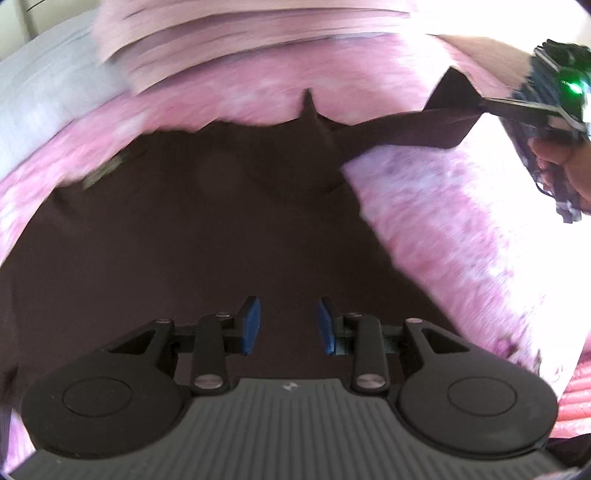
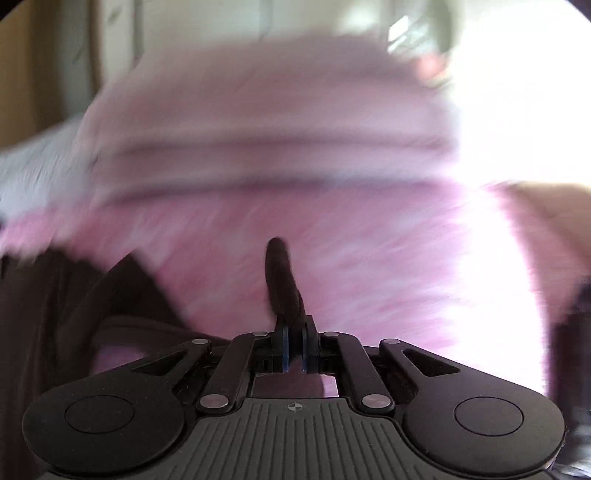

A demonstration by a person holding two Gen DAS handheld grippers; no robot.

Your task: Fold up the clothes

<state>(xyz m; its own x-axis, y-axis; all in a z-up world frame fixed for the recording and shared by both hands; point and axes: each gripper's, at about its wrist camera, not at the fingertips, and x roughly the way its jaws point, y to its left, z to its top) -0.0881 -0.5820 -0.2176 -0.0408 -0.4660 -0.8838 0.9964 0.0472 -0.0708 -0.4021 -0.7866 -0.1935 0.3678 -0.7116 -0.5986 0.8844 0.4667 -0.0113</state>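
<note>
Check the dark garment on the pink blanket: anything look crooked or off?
Nothing damaged. The dark garment lies unevenly on the pink blanket, its far edge jagged, one corner stretched off toward the right claw, which pinches it. The left claw is open, holding nothing.

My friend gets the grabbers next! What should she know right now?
Left gripper: jaws open, holding nothing, above the dark brown cloth garment.
Right gripper: jaws shut on a corner of that garment, pulled out to the side.
The garment lies spread on the fluffy pink blanket; a paler pink folded blanket sits behind.
Done: one corner gripped.
Left: no neat fold shows yet.
</note>
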